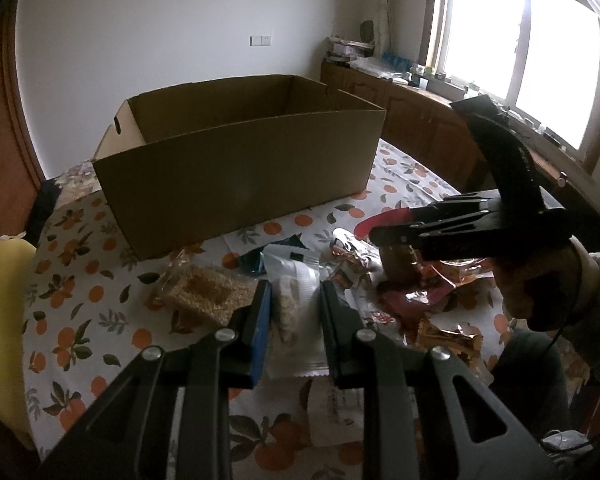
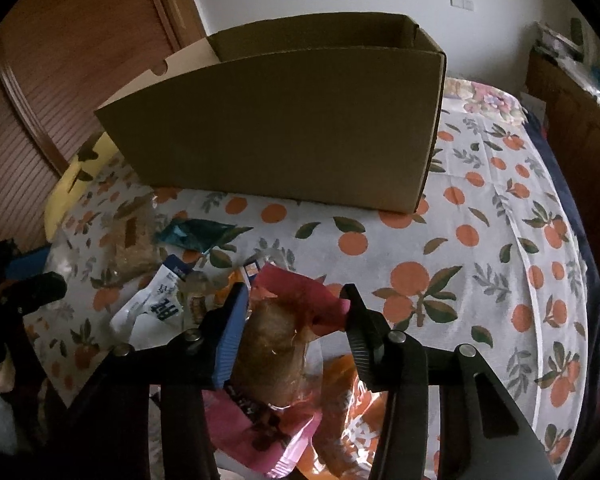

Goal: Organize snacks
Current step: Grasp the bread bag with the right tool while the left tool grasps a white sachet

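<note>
A big open cardboard box (image 1: 236, 168) stands on the orange-print tablecloth; it also shows in the right wrist view (image 2: 284, 128). Snack packets lie in a pile in front of it. My left gripper (image 1: 294, 300) straddles a white biscuit packet (image 1: 296, 304), jaws close to its sides; whether they grip it is unclear. A clear pack of grain bars (image 1: 204, 296) lies just to its left. My right gripper (image 2: 296, 300) has a pink-wrapped bun (image 2: 276, 344) between its jaws, with a gap on the right side. The right gripper also shows in the left wrist view (image 1: 376, 232).
A teal packet (image 2: 196, 234) and orange foil packets (image 1: 448, 336) lie in the pile. A yellow cushion (image 1: 4, 300) sits at the left table edge. A wooden cabinet (image 1: 420, 116) runs under the window, and a wooden door (image 2: 60, 80) is behind the box.
</note>
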Demonstrator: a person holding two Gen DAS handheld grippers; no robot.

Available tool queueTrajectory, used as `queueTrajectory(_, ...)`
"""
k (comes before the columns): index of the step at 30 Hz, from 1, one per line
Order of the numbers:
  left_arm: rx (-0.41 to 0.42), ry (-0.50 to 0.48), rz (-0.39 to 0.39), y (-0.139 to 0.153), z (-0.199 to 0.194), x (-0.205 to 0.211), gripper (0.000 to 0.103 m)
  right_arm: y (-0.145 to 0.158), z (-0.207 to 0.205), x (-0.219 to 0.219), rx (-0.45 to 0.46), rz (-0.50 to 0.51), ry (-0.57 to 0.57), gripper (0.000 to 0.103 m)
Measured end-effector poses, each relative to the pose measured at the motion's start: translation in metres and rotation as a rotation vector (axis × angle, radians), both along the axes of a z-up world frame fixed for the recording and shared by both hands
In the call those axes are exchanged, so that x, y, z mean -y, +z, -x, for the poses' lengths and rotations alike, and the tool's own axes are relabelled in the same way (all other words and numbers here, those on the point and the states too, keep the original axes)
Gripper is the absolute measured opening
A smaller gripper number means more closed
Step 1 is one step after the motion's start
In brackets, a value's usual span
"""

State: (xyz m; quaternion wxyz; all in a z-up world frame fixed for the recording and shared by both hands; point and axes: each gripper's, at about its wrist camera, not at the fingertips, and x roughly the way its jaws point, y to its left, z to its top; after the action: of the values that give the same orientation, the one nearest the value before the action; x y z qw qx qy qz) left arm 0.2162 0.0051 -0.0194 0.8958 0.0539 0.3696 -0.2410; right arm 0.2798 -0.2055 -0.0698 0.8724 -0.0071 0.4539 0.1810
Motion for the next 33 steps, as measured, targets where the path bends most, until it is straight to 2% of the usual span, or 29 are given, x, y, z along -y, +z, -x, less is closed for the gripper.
queueTrajectory(7,-0.004,0.009,0.004,-0.001,0.003,-0.003,0.022,-0.01,0.0,-0.002,-0.027,0.031,-0.012,0.059)
queueTrajectory(11,-0.002,0.013,0.005,-0.001,0.003,-0.004,0.022,-0.019,0.005,-0.002,-0.042,0.06,-0.013,0.068)
queueTrajectory(15,-0.006,0.016,0.008,-0.003,0.001,-0.004,0.022,-0.023,0.008,-0.004,-0.034,0.067,0.001,0.069)
queueTrajectory(16,-0.005,0.014,0.009,-0.003,0.002,-0.004,0.022,-0.022,0.009,-0.005,-0.032,0.065,0.007,0.067)
queueTrajectory(19,-0.003,0.012,0.007,-0.003,0.001,-0.004,0.022,-0.019,0.012,-0.008,-0.013,0.07,0.043,0.052)
queueTrajectory(20,-0.003,0.014,0.007,-0.002,0.002,-0.004,0.022,-0.018,0.014,-0.009,0.001,0.076,0.036,0.039)
queueTrajectory(26,0.004,0.017,0.013,-0.001,0.0,-0.004,0.022,-0.012,0.015,-0.008,0.019,0.075,0.035,0.038)
queueTrajectory(33,0.035,0.042,0.039,0.014,-0.005,-0.007,0.022,0.025,0.024,-0.011,0.092,0.052,0.063,0.039)
